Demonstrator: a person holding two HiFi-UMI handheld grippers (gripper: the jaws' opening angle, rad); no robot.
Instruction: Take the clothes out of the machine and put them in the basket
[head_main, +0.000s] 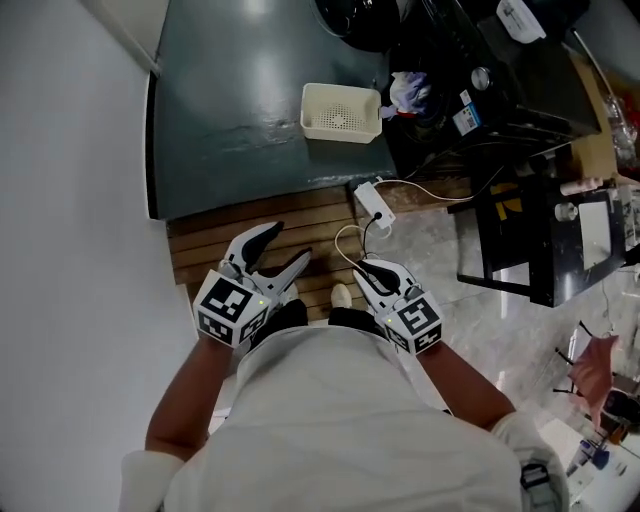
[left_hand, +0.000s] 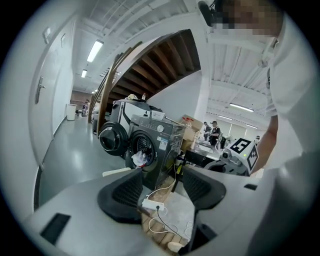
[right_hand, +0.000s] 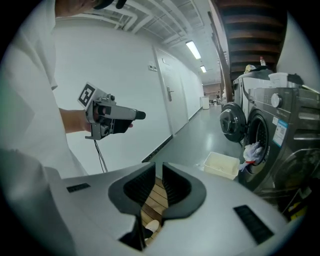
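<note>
Dark front-loading washing machine (left_hand: 157, 142) seen ahead, round door (left_hand: 111, 138) swung open. Wooden decking (head_main: 240, 225) seen underfoot. Cream basket (head_main: 340, 112) set on grey floor (head_main: 230, 90), just beside machine. Clothes (head_main: 408, 92) bunched in drum opening, partly spilled out. Left gripper (head_main: 290, 242) held over decking, jaws wide apart, nothing gripped. Right gripper (head_main: 365, 268) held alongside, jaws nearly together, nothing gripped. White power strip (head_main: 373, 203) seen at decking edge.

The basket (head_main: 341, 112) is cream, its bottom dotted with a grid of holes. The washing machine (left_hand: 159, 145) is dark grey, and the clothes (head_main: 408, 92) at its door are white with touches of blue and red. The left gripper (head_main: 290, 242) and right gripper (head_main: 365, 268) are white with black pads and black-and-white square markers. The floor (head_main: 230, 90) is glossy grey-green and the slatted platform (head_main: 250, 215) is brown.
</note>
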